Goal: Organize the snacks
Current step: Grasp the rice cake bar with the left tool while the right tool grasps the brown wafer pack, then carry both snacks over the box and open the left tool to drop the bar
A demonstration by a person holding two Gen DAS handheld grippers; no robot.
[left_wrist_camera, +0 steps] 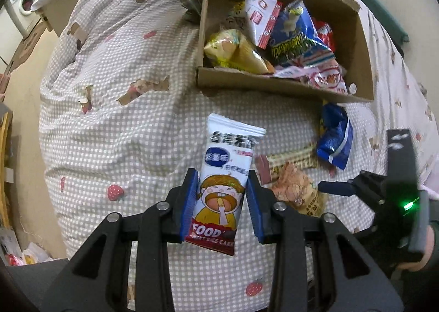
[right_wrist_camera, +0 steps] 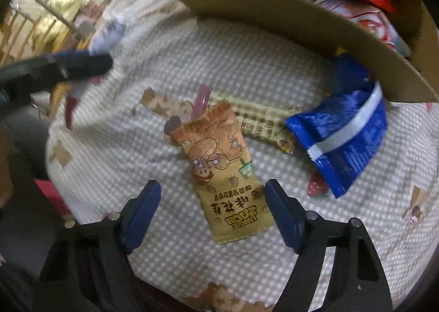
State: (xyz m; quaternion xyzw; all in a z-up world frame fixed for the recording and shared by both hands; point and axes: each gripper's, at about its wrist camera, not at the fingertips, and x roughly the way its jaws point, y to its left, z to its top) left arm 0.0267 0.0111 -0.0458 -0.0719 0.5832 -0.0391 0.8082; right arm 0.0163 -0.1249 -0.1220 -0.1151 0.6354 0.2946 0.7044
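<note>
A rice cake packet (left_wrist_camera: 223, 188) is clamped in the left hand-held gripper (left_wrist_camera: 222, 202) above the bed (left_wrist_camera: 123, 125); it should be carried well over the cardboard box (left_wrist_camera: 285, 85) wall before release. The right hand-held gripper (right_wrist_camera: 212, 211) is spread wide, empty, around a tan nut packet (right_wrist_camera: 222, 174).

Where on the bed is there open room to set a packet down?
The checked bedspread left of the cardboard box lies bare. Crowded: below the box, the blue packet, tan peanut packet and striped bar bunch together.
</note>
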